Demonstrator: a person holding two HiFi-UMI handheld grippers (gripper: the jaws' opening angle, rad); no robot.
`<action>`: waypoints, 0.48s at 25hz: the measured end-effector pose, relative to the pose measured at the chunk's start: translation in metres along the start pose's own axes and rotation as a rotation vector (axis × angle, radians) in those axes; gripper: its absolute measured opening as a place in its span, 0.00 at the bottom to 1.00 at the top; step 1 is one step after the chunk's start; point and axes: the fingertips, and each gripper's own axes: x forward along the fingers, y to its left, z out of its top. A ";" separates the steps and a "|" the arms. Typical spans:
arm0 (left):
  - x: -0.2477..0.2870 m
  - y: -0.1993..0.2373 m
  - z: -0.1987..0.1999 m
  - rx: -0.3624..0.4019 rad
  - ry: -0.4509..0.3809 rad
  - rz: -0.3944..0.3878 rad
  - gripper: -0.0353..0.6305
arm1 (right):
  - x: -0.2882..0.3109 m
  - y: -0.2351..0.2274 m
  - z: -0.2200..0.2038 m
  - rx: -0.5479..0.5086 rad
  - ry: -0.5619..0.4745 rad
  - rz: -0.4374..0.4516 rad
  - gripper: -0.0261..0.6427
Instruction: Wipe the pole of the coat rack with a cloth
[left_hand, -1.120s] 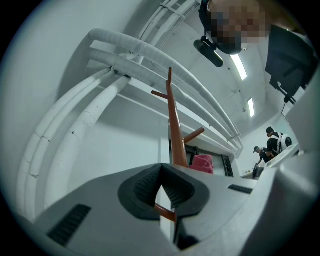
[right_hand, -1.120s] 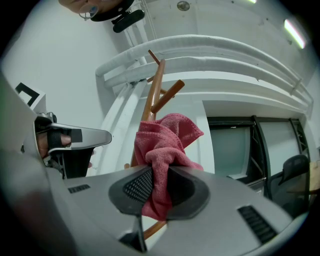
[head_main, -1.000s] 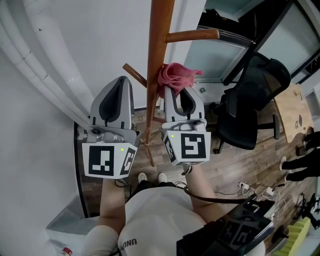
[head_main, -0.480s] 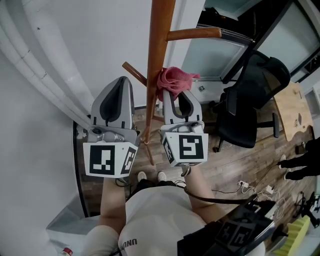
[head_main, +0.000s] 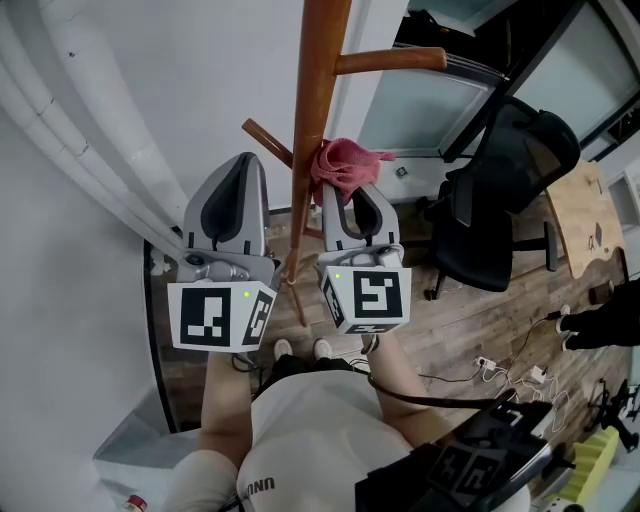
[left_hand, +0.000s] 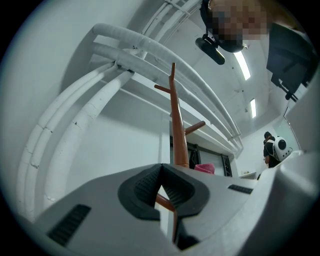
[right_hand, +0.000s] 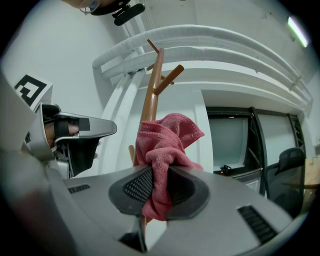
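Marker cubes sit nearest me in the head view, one on each tool, above the person's white shirt (head_main: 310, 430). My left gripper (head_main: 243, 170) is raised on the near left of the brown wooden coat-rack pole (head_main: 312, 120), close beside it but not touching it. In the left gripper view its dark ribbed pads are pressed together at the tips with nothing caught between them, and only a slanted wooden peg (left_hand: 164, 202) shows through the gap lower down. My right gripper (head_main: 348, 192) is just right of the pole and pinches a crumpled pink-red terry cloth (head_main: 345, 160). In the right gripper view the fabric is squeezed between the two pads and bunches out above them. The loose bulk of the cloth lies against the pole's right side, below a horizontal wooden peg (head_main: 390, 62). Farther down and to the right are the wood-plank floor (head_main: 470, 310) and a black office chair (head_main: 505, 200). Thick white pipes (head_main: 60, 130) run along the white wall on the far left.
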 end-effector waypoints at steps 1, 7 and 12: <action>0.000 -0.001 0.000 -0.001 0.002 -0.001 0.07 | 0.000 0.000 -0.001 0.000 0.003 0.001 0.15; 0.000 -0.003 -0.003 -0.007 0.012 -0.001 0.07 | -0.002 0.000 -0.009 0.002 0.026 0.000 0.15; -0.003 -0.001 -0.005 -0.009 0.018 0.004 0.07 | -0.002 0.001 -0.016 0.002 0.046 0.000 0.15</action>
